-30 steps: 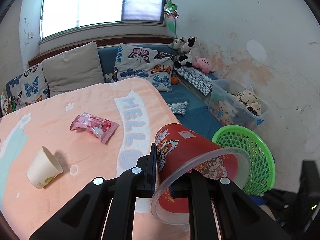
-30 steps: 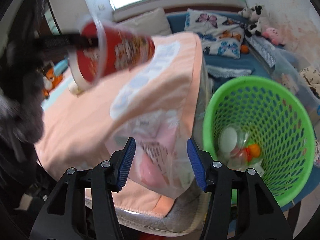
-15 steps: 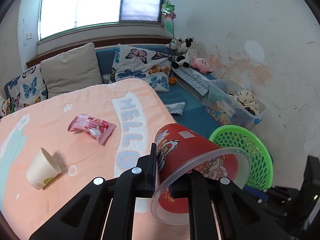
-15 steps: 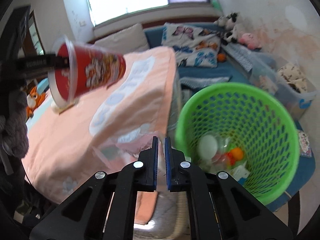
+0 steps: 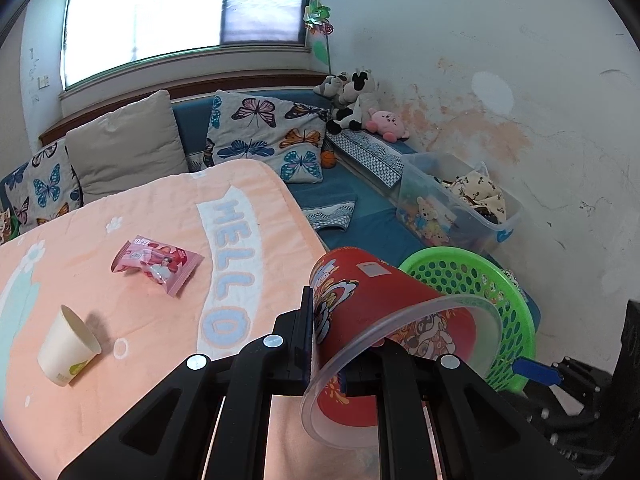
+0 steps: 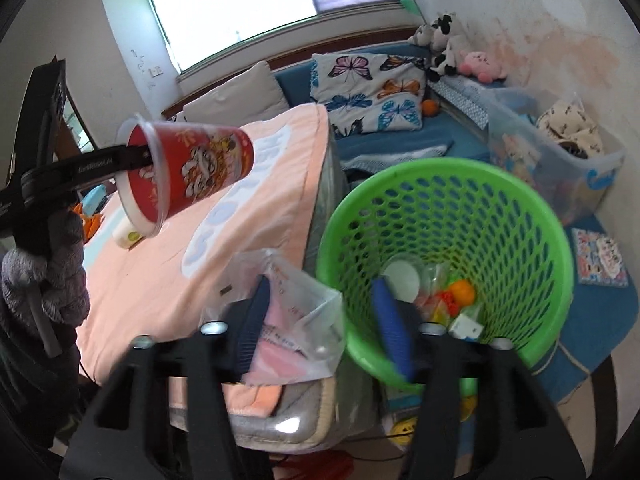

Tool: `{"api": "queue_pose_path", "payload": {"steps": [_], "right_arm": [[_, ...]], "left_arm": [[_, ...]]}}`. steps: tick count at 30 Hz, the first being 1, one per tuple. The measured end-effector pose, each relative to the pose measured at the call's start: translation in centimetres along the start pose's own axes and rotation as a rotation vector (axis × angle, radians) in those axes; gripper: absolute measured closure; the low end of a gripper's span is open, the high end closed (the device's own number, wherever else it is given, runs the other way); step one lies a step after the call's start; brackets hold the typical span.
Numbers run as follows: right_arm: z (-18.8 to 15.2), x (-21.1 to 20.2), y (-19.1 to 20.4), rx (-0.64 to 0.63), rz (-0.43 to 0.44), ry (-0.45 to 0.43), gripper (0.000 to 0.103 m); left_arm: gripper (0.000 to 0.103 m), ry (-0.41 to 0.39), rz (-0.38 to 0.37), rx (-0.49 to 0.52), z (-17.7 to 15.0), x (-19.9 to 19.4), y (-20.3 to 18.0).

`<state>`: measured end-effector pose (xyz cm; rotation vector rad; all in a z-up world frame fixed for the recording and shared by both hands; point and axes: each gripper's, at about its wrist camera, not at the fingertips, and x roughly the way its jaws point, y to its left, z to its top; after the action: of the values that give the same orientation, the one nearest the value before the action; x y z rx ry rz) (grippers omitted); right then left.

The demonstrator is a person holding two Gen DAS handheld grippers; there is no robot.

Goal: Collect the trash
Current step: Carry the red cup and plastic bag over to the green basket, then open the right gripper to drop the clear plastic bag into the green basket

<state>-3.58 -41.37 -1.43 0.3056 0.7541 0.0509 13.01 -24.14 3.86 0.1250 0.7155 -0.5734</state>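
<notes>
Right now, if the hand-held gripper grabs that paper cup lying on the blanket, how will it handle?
The paper cup looks empty, so probably light. Its thin wall would likely crush under a firm pinch. Lying on its side on the blanket, it may roll if nudged.

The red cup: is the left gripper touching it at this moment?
Touching. The left wrist view shows the left gripper shut on the rim wall of the red cup, one finger outside, one inside.

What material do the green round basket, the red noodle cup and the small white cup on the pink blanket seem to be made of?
Green round basket: moulded plastic, slightly glossy; its wall is a regular grid of holes.
Red noodle cup: probably printed paper or foam, with a clear plastic-looking rim around its mouth.
Small white cup: likely paper, matte, thin-walled, lying on its side.
</notes>
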Motion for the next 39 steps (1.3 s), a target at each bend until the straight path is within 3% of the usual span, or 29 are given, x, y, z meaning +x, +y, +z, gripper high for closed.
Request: {"api": "queue_pose_path", "payload": {"steps": [8,17,24,26,29,36,39], "right_arm": [[-1.0,4.2,0.4,0.055,0.053,0.086,0.029],[-1.1,7.0,0.0,0.079,0.054,0.142,0.028],[-1.3,6.4,0.2,0.050,0.053,0.116,0.047],[-1.2,5.8,0.1,0.049,0.052,0.103,0.064],[-1.2,4.8,-0.1,0.041,0.055,0.094,0.078],[-0.9,1.6,-0.7,0.010,-0.003,0.018,0.087],[-0.1,-0.3,-1.9,0.015,-0.066,-0.040,0.088]], "left_arm": [[0.094,0.004,0.011,-0.004,-0.3,0.0,0.8],[0.094,0.015,0.026,-0.024,-0.5,0.3,2.1],[0.094,0.024,0.021,-0.016,-0.6,0.6,1.7],[0.094,0.027,0.018,-0.010,-0.6,0.8,1.3],[0.094,0.026,0.009,0.004,-0.5,0.8,0.5],[0.094,0.034,-0.017,0.030,-0.2,1.1,-1.5],[0.094,0.041,-0.042,0.041,0.0,1.3,-2.7]]}}
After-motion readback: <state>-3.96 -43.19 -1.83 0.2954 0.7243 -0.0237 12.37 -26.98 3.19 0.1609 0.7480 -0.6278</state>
